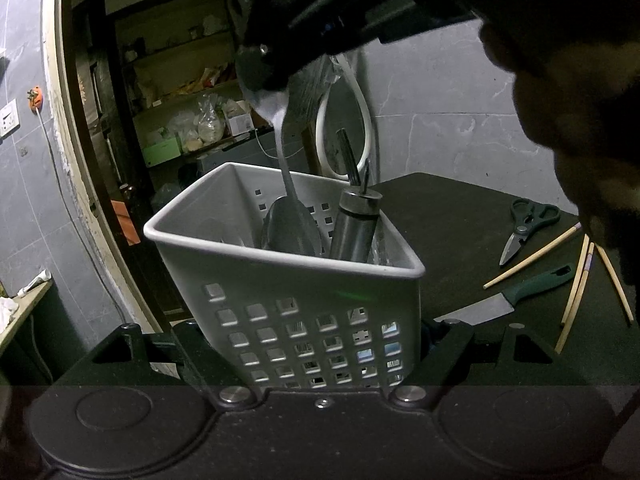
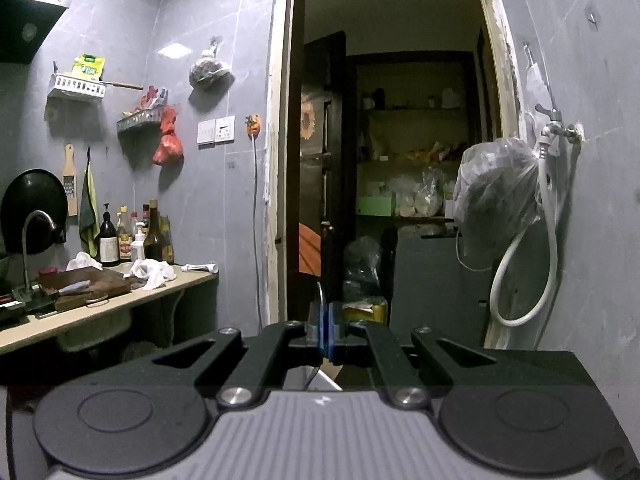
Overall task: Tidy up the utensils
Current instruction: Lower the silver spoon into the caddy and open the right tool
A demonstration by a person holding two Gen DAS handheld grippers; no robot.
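While the left claw (image 1: 320,360) clasps the white basket (image 1: 288,280), the right claw (image 2: 325,334), clenched on a spoon (image 1: 286,184), lowers it in; release comes next, then the knife (image 1: 508,300).

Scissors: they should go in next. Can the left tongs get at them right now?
Probably not yet. The left tongs seem clamped around the basket, so they are occupied. The scissors themselves lie uncovered, off to the right.
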